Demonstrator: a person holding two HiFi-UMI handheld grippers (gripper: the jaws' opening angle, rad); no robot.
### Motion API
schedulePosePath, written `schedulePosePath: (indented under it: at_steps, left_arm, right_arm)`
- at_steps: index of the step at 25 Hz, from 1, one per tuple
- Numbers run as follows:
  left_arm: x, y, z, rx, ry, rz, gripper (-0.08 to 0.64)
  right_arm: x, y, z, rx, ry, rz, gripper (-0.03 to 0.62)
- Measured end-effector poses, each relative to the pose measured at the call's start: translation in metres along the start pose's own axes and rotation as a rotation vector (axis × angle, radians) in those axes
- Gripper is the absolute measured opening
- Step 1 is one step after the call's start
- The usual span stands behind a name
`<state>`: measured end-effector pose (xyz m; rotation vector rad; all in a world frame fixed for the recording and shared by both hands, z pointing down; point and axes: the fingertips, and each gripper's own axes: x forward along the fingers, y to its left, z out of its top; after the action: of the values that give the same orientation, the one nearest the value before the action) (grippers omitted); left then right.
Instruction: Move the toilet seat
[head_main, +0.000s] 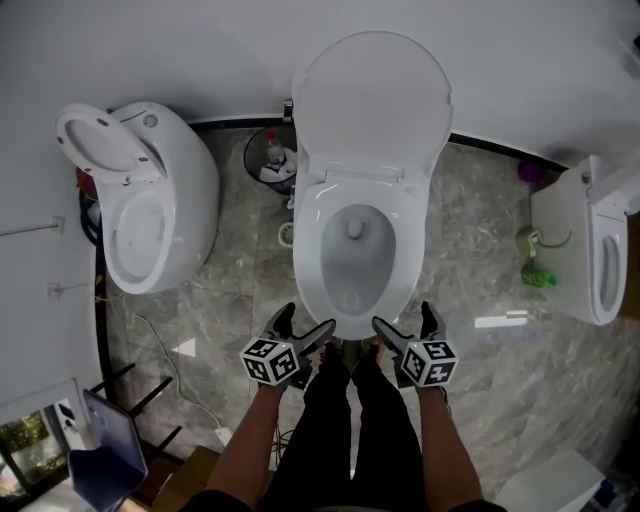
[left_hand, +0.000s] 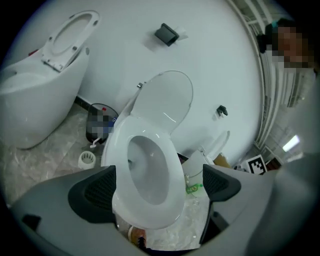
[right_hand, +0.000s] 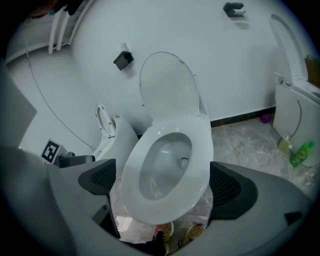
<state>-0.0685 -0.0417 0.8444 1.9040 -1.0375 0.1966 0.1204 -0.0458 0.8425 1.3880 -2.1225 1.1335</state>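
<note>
A white toilet stands in the middle of the head view. Its lid (head_main: 370, 100) is raised against the wall and its seat ring (head_main: 405, 225) lies flat on the bowl. My left gripper (head_main: 304, 325) hovers just off the front rim's left side, open and holding nothing. At the rim's right side my right gripper (head_main: 407, 322) hangs open and holds nothing either. In the left gripper view the seat ring (left_hand: 172, 165) shows between the spread jaws of the left gripper (left_hand: 160, 187), well beyond them. The right gripper view frames the seat ring (right_hand: 200, 145) the same way, beyond the right gripper (right_hand: 164, 184).
A second white toilet (head_main: 185, 195) stands at the left with its lid up, a third (head_main: 590, 240) at the right. A small waste bin (head_main: 270, 160) and a paper roll (head_main: 287, 233) sit left of the middle toilet. A green bottle (head_main: 537, 273) lies on the marble floor.
</note>
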Motion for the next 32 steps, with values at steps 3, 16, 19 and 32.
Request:
schedulePosePath:
  at_steps: [3, 16, 19, 32]
  left_arm:
    - [0.013, 0.014, -0.022, -0.097, -0.023, 0.009, 0.523]
    - [0.038, 0.037, -0.072, -0.315, -0.046, -0.008, 0.522]
    - [0.038, 0.038, -0.072, -0.353, -0.073, 0.002, 0.521]
    - [0.037, 0.045, -0.069, -0.48, -0.144, 0.125, 0.503]
  right_arm:
    - [0.017, -0.015, -0.028, 0.054, 0.024, -0.005, 0.58]
    - [0.045, -0.045, -0.087, 0.305, 0.063, -0.021, 0.578]
    - [0.049, -0.043, -0.091, 0.353, 0.065, -0.005, 0.578]
    - [0.05, -0.044, -0.085, 0.548, 0.028, -0.063, 0.367]
